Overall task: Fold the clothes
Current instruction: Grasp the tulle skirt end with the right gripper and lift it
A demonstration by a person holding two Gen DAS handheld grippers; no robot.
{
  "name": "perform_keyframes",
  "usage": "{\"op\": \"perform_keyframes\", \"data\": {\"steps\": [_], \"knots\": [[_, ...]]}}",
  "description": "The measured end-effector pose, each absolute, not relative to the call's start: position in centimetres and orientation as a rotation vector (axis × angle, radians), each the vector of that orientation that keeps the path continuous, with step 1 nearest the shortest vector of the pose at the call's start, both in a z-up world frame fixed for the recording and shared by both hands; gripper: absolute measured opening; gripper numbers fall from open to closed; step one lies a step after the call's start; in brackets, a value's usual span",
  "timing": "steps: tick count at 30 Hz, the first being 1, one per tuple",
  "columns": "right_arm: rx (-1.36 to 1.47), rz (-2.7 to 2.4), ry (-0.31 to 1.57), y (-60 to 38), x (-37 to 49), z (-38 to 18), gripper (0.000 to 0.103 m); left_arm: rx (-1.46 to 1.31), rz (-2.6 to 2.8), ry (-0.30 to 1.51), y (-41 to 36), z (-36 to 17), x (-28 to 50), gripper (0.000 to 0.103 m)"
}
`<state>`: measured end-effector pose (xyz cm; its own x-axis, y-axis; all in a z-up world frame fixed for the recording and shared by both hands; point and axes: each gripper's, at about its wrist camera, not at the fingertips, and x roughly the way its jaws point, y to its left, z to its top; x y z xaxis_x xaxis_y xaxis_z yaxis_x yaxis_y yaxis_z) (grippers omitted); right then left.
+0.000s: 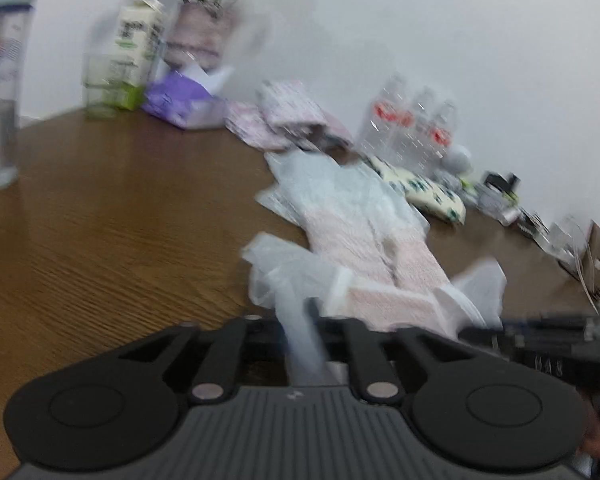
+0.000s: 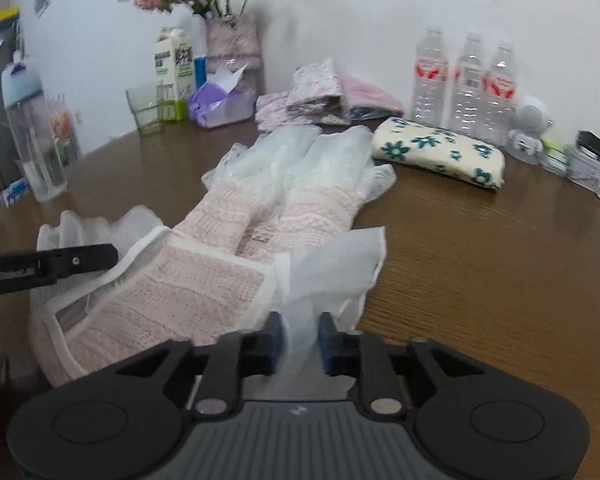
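A pink knitted garment (image 2: 204,280) with sheer white frills lies spread on the brown wooden surface (image 2: 480,240), its two pale legs reaching away toward the pile of folded clothes (image 2: 324,96) by the wall. The right hand-held gripper (image 2: 300,344) is nearly closed, its blue-padded fingers (image 2: 274,340) pinching a bunch of the white frill at the near corner of the garment. The left hand-held gripper (image 1: 300,320) sits at the garment's other near corner; the left wrist view is blurred, but its jaws appear closed on a strip of the same sheer white frill. In the right wrist view that left hand-held gripper shows as a black arm crossing the frill on the garment's left side.

Beyond the garment, just right of its far end, lies a cream folded cloth with teal flowers (image 2: 440,152). Behind that cloth stand three clear water bottles (image 2: 466,84) with red labels, against the white wall. Right of the bottles sits a small white round gadget (image 2: 528,128). Left of the pile of folded clothes are a purple tissue pack (image 2: 220,104), a vase of dried pink flowers (image 2: 232,44) and a milk carton (image 2: 172,72). Far to the garment's left stands a tall clear bottle with a pale blue cap (image 2: 28,128)
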<state>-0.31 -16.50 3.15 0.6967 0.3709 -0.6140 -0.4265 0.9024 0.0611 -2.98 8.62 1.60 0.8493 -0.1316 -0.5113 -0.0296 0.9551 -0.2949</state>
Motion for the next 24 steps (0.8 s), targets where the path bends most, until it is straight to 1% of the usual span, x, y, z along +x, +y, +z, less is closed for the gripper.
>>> {"op": "perform_keyframes", "data": {"steps": [1, 3, 4, 5, 6, 7, 8, 9, 10, 11, 12, 13, 14, 15, 17, 20, 21, 22, 23, 24], "knots": [[-0.066, 0.447, 0.634, -17.2, -1.2, 3.6, 0.038, -0.318, -0.068, 0.554, 9.1, 1.9, -3.4, 0.085], [-0.031, 0.468, 0.58, -18.2, -2.6, 4.6, 0.037, -0.368, -0.123, 0.549, 10.1, 2.4, -4.4, 0.086], [-0.023, 0.491, 0.575, -18.1, -3.0, 4.8, 0.033, -0.389, -0.146, 0.555, 10.5, 2.5, -4.7, 0.085], [-0.014, 0.513, 0.57, -17.9, -3.3, 5.1, 0.029, -0.401, -0.15, 0.572, 10.6, 2.4, -4.6, 0.083], [-0.016, 0.548, 0.574, -17.4, -3.5, 5.2, 0.023, -0.407, -0.135, 0.595, 10.5, 2.4, -4.4, 0.079], [-0.021, 0.583, 0.582, -16.7, -3.4, 5.4, 0.021, -0.413, -0.122, 0.602, 10.2, 2.5, -4.2, 0.063], [-0.023, 0.612, 0.591, -16.1, -3.2, 5.6, 0.021, -0.419, -0.113, 0.598, 9.9, 2.6, -4.2, 0.05], [-0.011, 0.64, 0.602, -15.5, -2.9, 6.0, 0.021, -0.403, -0.115, 0.576, 9.3, 2.9, -4.6, 0.048], [0.014, 0.667, 0.614, -15.0, -2.2, 6.7, 0.023, -0.374, -0.124, 0.543, 8.7, 3.2, -5.2, 0.049], [0.04, 0.695, 0.625, -14.3, -1.4, 7.5, 0.023, -0.314, -0.122, 0.515, 7.7, 3.5, -5.9, 0.054], [0.051, 0.725, 0.634, -13.5, -0.7, 8.2, 0.032, -0.236, -0.113, 0.49, 6.7, 3.7, -6.6, 0.057], [0.039, 0.766, 0.642, -12.3, -0.1, 8.9, 0.048, -0.168, -0.109, 0.466, 5.7, 3.9, -7.4, 0.065], [0.012, 0.813, 0.654, -10.7, 0.3, 9.4, 0.056, -0.115, -0.116, 0.448, 4.9, 3.9, -8.0, 0.071], [-0.021, 0.85, 0.669, -8.9, 0.6, 9.6, 0.063, -0.075, -0.139, 0.436, 4.2, 3.8, -8.5, 0.071], [-0.096, 0.889, 0.712, -5.5, 1.0, 9.6, 0.063, -0.014, -0.202, 0.425, 3.3, 3.6, -9.2, 0.074], [-0.226, 0.857, 0.813, -1.0, 2.1, 7.8, 0.062, 0.03, -0.225, 0.447, 2.7, 3.2, -9.8, 0.074], [-0.258, 0.834, 0.839, 0.0, 2.4, 7.2, 0.057, 0.015, -0.225, 0.452, 3.1, 3.2, -10.1, 0.074], [-0.279, 0.821, 0.864, 0.7, 2.7, 6.4, 0.033, -0.008, -0.226, 0.457, 3.7, 3.1, -10.4, 0.077], [-0.295, 0.81, 0.892, 1.4, 3.0, 5.5, 0.012, -0.031, -0.228, 0.462, 4.2, 3.1, -10.7, 0.079], [-0.297, 0.787, 0.904, 1.6, 3.2, 4.8, 0.003, -0.054, -0.23, 0.466, 4.8, 3.1, -11.1, 0.08]]}}
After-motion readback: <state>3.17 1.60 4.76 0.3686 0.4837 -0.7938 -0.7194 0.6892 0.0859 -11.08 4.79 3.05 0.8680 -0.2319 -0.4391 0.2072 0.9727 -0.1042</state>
